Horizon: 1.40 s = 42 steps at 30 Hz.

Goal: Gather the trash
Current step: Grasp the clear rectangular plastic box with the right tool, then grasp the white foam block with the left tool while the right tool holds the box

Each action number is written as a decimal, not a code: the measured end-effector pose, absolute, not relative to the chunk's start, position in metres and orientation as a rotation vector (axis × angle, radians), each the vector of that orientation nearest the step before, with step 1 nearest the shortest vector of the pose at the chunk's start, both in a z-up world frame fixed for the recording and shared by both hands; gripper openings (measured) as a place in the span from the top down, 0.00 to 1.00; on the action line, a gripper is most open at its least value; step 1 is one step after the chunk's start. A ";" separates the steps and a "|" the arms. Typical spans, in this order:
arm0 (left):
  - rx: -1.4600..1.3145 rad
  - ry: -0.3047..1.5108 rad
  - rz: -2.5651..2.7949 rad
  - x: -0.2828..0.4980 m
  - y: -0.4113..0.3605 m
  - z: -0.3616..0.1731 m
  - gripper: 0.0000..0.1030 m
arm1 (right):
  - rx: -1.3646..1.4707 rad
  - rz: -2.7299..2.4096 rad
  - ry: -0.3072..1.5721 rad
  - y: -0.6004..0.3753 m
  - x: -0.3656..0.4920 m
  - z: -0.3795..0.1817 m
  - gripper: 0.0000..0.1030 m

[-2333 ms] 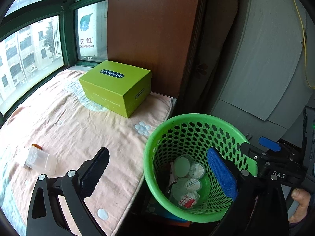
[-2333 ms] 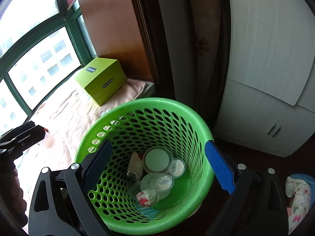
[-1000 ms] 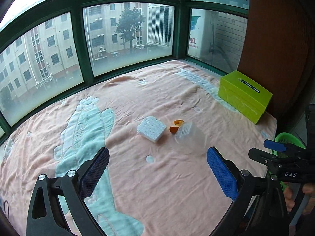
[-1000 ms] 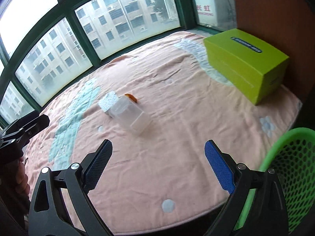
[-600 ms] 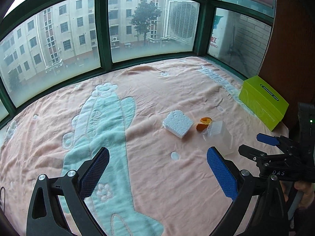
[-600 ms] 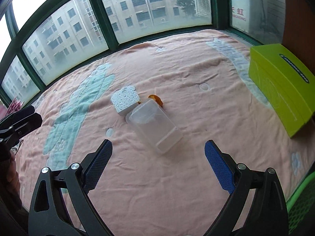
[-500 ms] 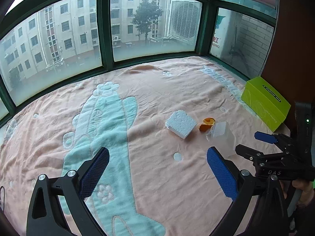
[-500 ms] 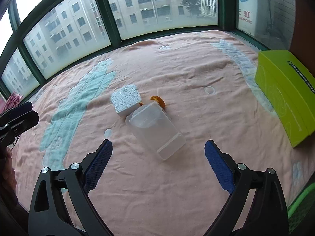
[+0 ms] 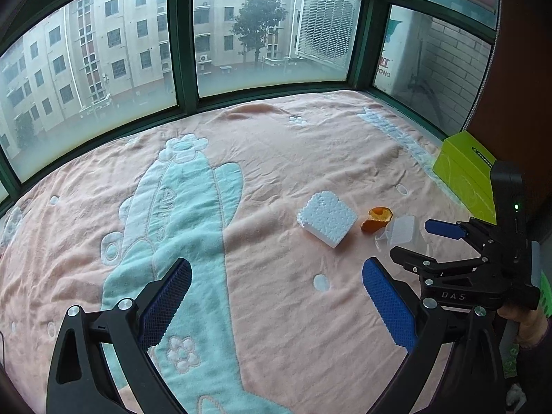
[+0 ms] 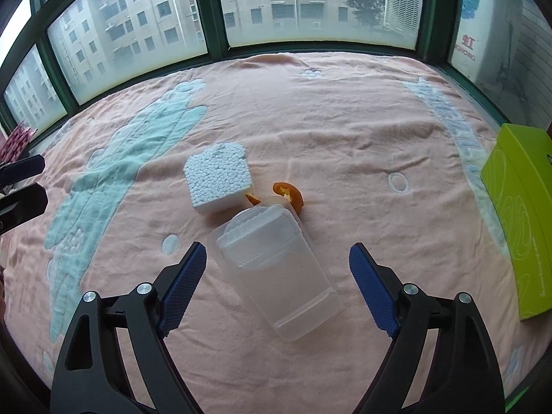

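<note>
A clear plastic box (image 10: 276, 269) lies on its side on the pink blanket, between the fingers of my right gripper (image 10: 277, 284). The jaws are closing around it and the pads stand apart from its sides. Just beyond the box lie orange peel (image 10: 288, 193) and a white foam block (image 10: 217, 181). In the left wrist view my left gripper (image 9: 276, 305) hangs open over bare blanket, with the foam block (image 9: 327, 219), the peel (image 9: 377, 219) and the clear box (image 9: 402, 234) ahead to its right. The right gripper (image 9: 419, 241) shows there around the box.
A lime-green cardboard box (image 10: 517, 220) stands at the blanket's right edge, also seen as the green box (image 9: 462, 176). A green window frame (image 10: 214, 17) runs along the far side. A sliver of the green basket (image 9: 545, 293) shows at far right. A hand (image 9: 524, 324) holds the right gripper.
Both grippers have moved in over the blanket toward the trash. The clear box now lies between the right gripper's fingers, which have narrowed. The left gripper stays open.
</note>
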<state>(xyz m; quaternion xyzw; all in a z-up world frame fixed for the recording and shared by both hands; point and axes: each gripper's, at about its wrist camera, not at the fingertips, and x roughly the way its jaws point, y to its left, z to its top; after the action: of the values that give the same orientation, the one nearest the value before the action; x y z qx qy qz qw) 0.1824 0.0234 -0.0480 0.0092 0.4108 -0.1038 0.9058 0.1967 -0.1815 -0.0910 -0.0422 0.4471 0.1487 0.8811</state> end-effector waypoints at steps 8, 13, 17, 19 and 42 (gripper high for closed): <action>0.073 0.844 -0.223 0.201 0.006 -0.058 0.07 | -0.059 0.299 0.909 -0.188 0.183 -0.082 0.47; 0.107 0.870 -0.255 0.215 -0.010 -0.075 0.07 | -0.011 0.283 0.868 -0.202 0.165 -0.065 0.47; 0.145 0.880 -0.290 0.224 -0.024 -0.086 0.07 | 0.036 0.259 0.840 -0.216 0.151 -0.049 0.47; 0.161 0.877 -0.305 0.229 -0.029 -0.090 0.07 | 0.055 0.247 0.828 -0.223 0.143 -0.043 0.47; 0.209 0.915 -0.408 0.282 -0.062 -0.131 0.07 | 0.147 0.165 0.809 -0.254 0.104 -0.031 0.47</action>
<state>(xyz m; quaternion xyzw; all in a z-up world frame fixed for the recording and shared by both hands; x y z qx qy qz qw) 0.2824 -0.0624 -0.1308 0.0999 0.4380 -0.1952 0.8718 0.1041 -0.2538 -0.0309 0.0714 0.3927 0.0800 0.9134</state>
